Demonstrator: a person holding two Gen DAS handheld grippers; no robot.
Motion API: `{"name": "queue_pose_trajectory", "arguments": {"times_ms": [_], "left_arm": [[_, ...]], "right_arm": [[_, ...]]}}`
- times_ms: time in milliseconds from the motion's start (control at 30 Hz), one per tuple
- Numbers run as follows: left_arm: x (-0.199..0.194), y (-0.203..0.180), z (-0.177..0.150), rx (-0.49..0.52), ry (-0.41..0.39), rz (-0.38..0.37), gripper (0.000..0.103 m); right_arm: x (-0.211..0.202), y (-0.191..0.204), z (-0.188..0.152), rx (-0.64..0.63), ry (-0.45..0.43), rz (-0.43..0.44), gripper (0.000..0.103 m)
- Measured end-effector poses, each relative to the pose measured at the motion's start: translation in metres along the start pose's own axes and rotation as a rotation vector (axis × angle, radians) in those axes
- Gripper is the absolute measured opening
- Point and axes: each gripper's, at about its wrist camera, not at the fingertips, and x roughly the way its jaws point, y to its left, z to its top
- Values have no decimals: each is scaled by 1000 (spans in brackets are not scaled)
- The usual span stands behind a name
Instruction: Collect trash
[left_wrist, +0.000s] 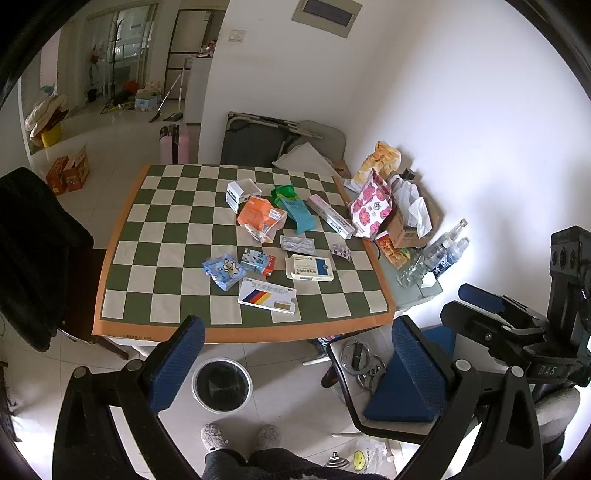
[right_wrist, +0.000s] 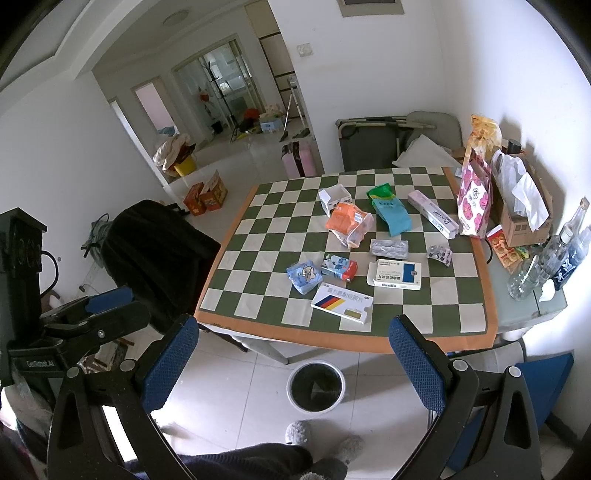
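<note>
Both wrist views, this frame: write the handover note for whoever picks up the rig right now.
Left gripper: jaws open, holding nothing, hovering off the table's near edge.
Right gripper: the same, open and holding nothing.
The trash bin stands on the floor below the table's near edge; it looks to hold only its dark liner.
Nothing collected yet. All the trash lies on the checkered cloth: the striped box nearest, then the white-and-blue box, blue packet, blister pack, orange bag, teal packet and long box.
Left to do: all of it, piece by piece, perhaps nearest first.

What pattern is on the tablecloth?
Green and cream checks with an orange border on the tablecloth, clearest in the left wrist view.
</note>
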Motion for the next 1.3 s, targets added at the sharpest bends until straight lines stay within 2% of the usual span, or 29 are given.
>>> {"name": "queue_pose_trajectory", "arguments": {"times_ms": [1300], "left_arm": [[-1,1,0,4,1,5,103]], "right_arm": [[2,-4,3,2,4,2,103]]}}
